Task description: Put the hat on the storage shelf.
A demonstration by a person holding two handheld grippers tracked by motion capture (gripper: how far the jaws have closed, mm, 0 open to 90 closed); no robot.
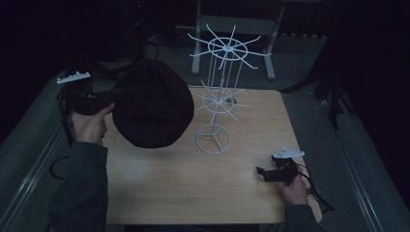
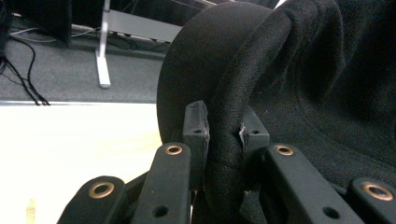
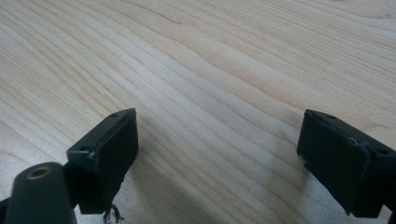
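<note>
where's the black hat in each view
high view: the black hat hangs left of centre, beside the white wire rack, above the wooden table.
left gripper view: its rim is pinched between the jaws of the left hand-held gripper, centre to right.
right gripper view: no hat here.
shared landmark: the wooden table.

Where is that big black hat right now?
In the high view the black hat hangs above the table's left side, just left of the white wire rack, its brim pinched in the left gripper.
</note>
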